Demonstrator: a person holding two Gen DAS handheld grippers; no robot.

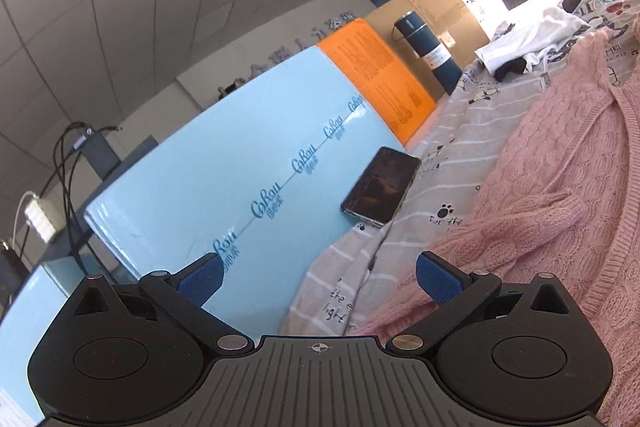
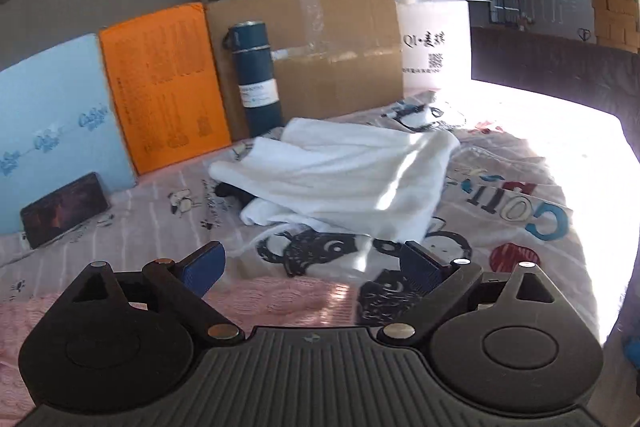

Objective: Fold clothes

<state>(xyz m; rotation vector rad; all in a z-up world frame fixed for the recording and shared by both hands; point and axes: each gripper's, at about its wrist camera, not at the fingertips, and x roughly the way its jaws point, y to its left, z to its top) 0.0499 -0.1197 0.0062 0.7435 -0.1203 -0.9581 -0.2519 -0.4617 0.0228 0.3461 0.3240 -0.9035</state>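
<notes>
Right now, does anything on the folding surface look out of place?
Yes: a dark phone leans against the blue board, and a blue flask stands behind the crumpled white garment. Neither is clothing.

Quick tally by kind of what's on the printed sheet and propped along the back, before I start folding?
Garments: 2, the pink knit sweater and the white garment
Flasks: 1, the dark blue flask
Phones: 1, the black phone
Upright boards and boxes: 4, blue board, orange board, cardboard box, white box
Total: 8

Chunky knit pink sweater (image 1: 560, 187) (glossy phone (image 1: 380, 185) beside).
</notes>
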